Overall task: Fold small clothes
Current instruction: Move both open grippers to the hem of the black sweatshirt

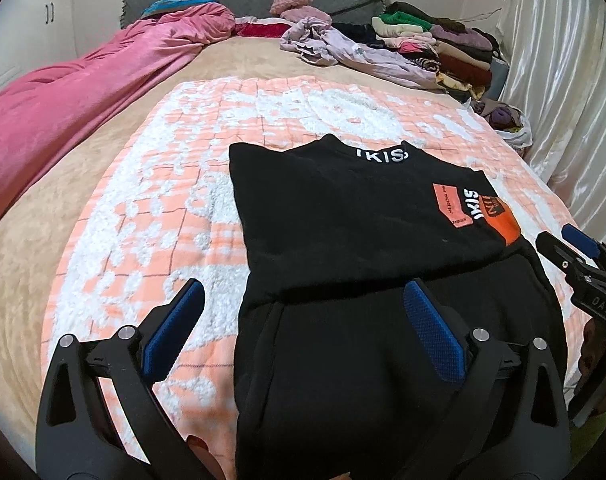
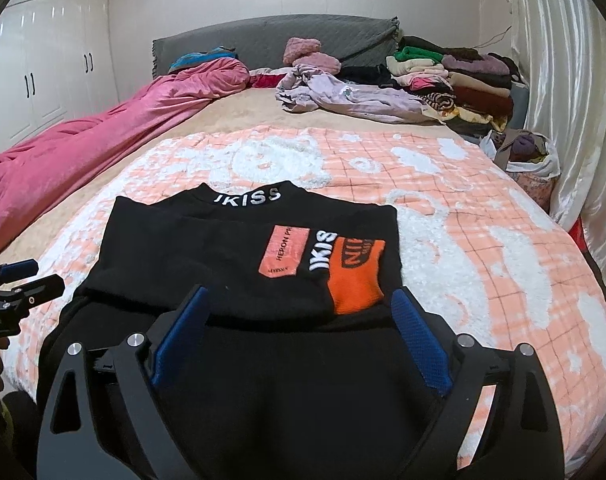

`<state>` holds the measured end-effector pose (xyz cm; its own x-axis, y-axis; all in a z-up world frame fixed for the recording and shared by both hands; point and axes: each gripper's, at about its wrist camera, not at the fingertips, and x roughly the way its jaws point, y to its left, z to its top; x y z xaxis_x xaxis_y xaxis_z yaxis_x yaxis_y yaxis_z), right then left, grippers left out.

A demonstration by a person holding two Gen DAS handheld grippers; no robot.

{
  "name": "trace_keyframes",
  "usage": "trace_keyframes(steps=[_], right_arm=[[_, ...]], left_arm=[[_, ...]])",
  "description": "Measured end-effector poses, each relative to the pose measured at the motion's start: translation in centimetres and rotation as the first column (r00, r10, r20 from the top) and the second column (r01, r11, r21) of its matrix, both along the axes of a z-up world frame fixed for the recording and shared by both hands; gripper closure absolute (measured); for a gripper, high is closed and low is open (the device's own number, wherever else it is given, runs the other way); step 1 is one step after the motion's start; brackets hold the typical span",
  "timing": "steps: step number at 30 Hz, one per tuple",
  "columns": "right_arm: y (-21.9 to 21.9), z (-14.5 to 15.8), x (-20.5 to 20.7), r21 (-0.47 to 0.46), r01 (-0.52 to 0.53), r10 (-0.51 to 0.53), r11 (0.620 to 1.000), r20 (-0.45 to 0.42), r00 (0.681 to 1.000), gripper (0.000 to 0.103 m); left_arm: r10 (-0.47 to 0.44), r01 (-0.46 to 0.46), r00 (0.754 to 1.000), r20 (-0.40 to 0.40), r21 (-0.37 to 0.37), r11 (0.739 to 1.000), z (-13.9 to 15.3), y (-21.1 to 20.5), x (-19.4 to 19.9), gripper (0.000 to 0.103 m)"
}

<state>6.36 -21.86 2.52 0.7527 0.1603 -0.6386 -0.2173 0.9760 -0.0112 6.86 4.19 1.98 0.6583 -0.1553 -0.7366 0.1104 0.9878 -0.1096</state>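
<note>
Black top (image 1: 343, 208), partly folded, lies on the peach-and-white blanket (image 1: 143, 200) near the bed's front edge. Left gripper (image 1: 303, 300) and right gripper (image 2: 299, 300) both spread wide, holding nothing, above its near hem.

Spread across a beige bed (image 2: 239, 116): a peach-and-white checked fleece blanket (image 2: 443, 208). Along the left side, a long rumpled pink velvet quilt (image 2: 115, 128). Against the grey quilted headboard (image 2: 263, 40), two fuzzy pink pillows (image 2: 307, 54). Nearby, a crumpled lilac garment (image 2: 343, 96) beside a stack of folded clothes in mixed colours (image 2: 463, 80). Far left, white wardrobe doors (image 2: 43, 68); far right, a shiny white curtain (image 2: 563, 80).
</note>
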Motion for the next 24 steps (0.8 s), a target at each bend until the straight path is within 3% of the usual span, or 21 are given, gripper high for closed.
trace_keyframes(steps=[24], right_arm=[[-3.5,-0.7,-5.6,-0.015,0.016,-0.016,1.000,-0.019,1.000,0.012]], left_arm=[[0.028,-0.028,1.000,0.004,0.016,0.999,-0.5,0.7,-5.5,0.010]])
